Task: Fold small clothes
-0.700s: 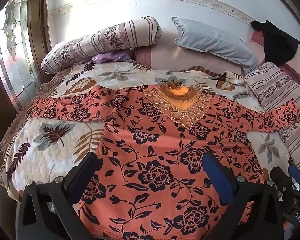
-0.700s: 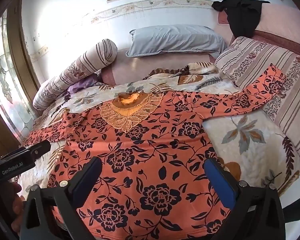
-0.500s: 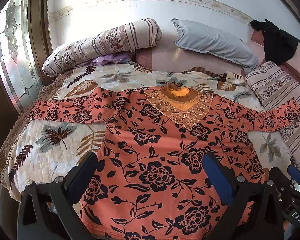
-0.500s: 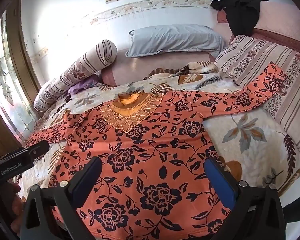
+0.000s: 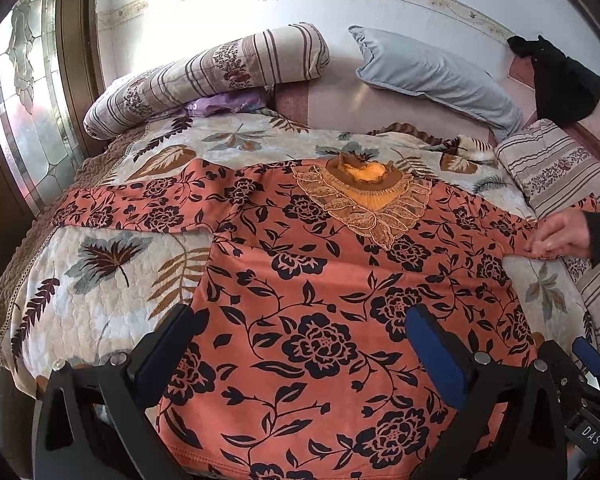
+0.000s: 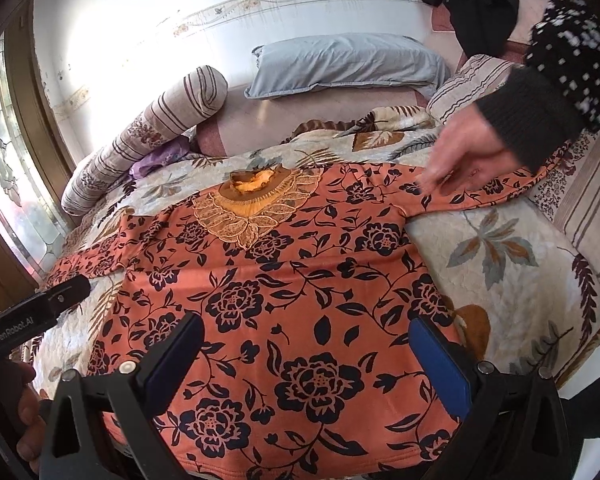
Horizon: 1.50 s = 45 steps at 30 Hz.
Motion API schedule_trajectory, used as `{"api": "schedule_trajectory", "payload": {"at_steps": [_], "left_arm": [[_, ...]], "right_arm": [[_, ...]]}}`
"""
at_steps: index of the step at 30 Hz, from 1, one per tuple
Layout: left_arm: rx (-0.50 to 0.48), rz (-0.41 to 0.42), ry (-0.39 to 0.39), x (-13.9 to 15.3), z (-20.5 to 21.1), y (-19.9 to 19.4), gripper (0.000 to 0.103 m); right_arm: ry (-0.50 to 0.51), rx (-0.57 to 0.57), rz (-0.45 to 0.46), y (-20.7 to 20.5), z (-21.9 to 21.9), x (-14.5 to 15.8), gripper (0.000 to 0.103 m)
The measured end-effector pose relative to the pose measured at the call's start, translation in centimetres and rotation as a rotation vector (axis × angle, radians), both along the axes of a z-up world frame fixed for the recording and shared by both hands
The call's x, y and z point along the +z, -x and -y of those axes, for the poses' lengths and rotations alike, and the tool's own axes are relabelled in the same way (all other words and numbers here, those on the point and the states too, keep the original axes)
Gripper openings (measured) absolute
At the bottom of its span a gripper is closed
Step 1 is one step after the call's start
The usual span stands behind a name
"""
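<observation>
An orange top with black flowers [image 5: 320, 288] lies flat on the bed, front up, both sleeves spread out; it also shows in the right wrist view [image 6: 300, 292]. Its gold lace collar [image 5: 364, 200] points to the pillows. My left gripper [image 5: 300, 344] is open and empty above the hem. My right gripper [image 6: 308, 356] is open and empty above the hem too. A bare hand [image 6: 468, 160] in a dark cuff touches the right sleeve [image 6: 480, 194]; the same hand shows in the left wrist view [image 5: 560, 236].
The leaf-print quilt [image 5: 100, 280] covers the bed. A striped bolster [image 5: 204, 80], a grey pillow [image 5: 432, 72] and a striped cushion [image 5: 556, 168] line the back and right. A black garment [image 5: 560, 80] hangs at the far right. A stained-glass window [image 5: 28, 112] stands left.
A bare hand has come in from the right and now rests on the top's right sleeve. Both grippers stay open over the hem, nearly unmoved.
</observation>
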<state>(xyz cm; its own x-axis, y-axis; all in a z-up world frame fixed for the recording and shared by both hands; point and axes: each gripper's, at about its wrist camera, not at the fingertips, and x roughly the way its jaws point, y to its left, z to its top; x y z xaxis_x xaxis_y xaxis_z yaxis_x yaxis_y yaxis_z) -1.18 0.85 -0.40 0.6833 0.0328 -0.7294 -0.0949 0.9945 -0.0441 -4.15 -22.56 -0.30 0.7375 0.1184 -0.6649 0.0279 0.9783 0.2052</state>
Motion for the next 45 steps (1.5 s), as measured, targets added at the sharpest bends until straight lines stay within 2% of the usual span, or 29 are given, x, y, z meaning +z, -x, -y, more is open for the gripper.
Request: {"api": "schedule_trajectory", "payload": {"at_steps": [4,25,35,40,45], "left_arm": [[0.005,0.003,-0.007,-0.1,0.0,0.0,0.103],[0.022,0.003,-0.010,-0.4,-0.6,-0.7,0.103],[0.040,0.014,-0.010,-0.2,-1.1,-1.1,0.103],[0.047,0.011,-0.018,-0.1,-1.3,-1.4,0.103],[0.055,0.005,-0.019,-0.3,-1.6,-1.9,0.103]], "right_arm": [[-0.006,0.005,-0.039,-0.2,0.0,-0.2,0.103],[0.007,-0.009,-0.007,-0.3,0.5,-0.6,0.103],[-0.025,-0.077,0.064,-1.4,3.6,1.9,0.103],[0.029,-0.088,0.084,-2.3,4.5,2.5,0.103],[0.051,-0.165,0.092,-3.8,7.3,2.8,0.103]]}}
